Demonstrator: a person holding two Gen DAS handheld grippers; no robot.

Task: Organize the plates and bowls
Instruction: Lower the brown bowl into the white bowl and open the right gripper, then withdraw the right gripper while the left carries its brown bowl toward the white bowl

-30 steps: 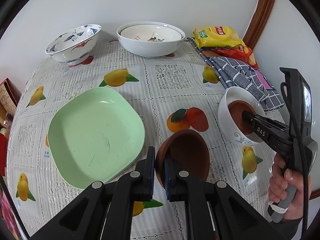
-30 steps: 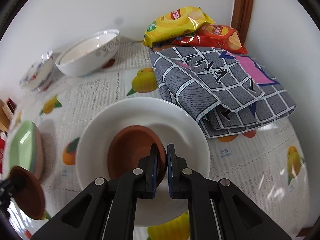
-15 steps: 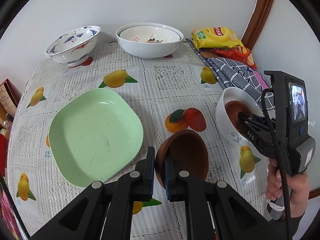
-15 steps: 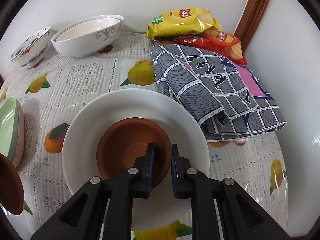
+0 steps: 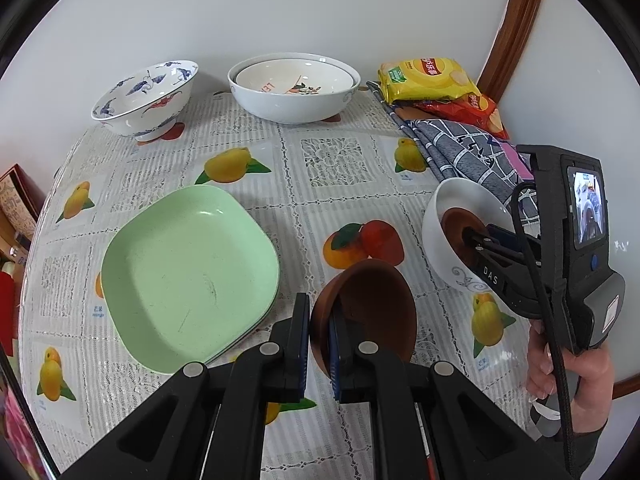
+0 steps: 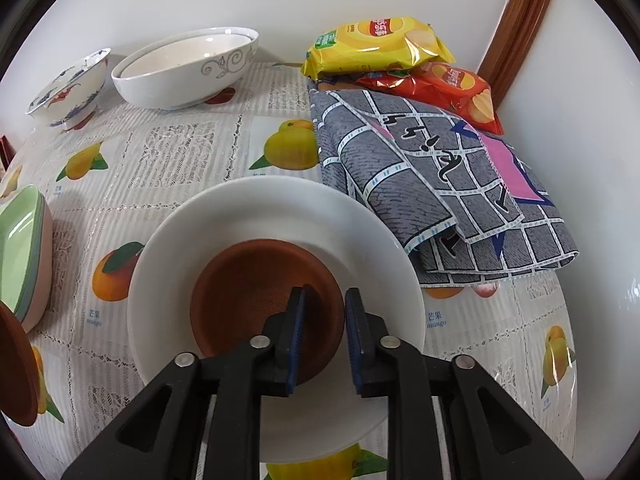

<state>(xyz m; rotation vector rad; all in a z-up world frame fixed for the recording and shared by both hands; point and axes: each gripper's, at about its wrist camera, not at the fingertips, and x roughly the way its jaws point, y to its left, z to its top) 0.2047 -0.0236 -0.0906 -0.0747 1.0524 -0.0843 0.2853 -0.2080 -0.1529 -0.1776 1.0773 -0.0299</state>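
My left gripper (image 5: 319, 320) is shut on the rim of a brown bowl (image 5: 374, 304), held tilted above the table just right of the green plate stack (image 5: 188, 272). My right gripper (image 6: 325, 316) is open, its jaws astride the near rim of a second brown bowl (image 6: 256, 296) that rests inside a white bowl (image 6: 276, 216). In the left wrist view that white bowl (image 5: 460, 200) sits at the right with the right gripper (image 5: 476, 240) reaching into it. The held brown bowl shows at the right wrist view's left edge (image 6: 14, 368).
A blue-patterned bowl (image 5: 148, 96) and two nested large white bowls (image 5: 294, 88) stand at the back. A folded grey cloth (image 6: 440, 184) and snack bags (image 6: 376, 44) lie at the back right by the wall. A red box (image 5: 16, 200) sits off the left edge.
My right gripper has opened and let go of the brown bowl, which now rests inside the white bowl. My left gripper still holds its brown bowl in about the same place.
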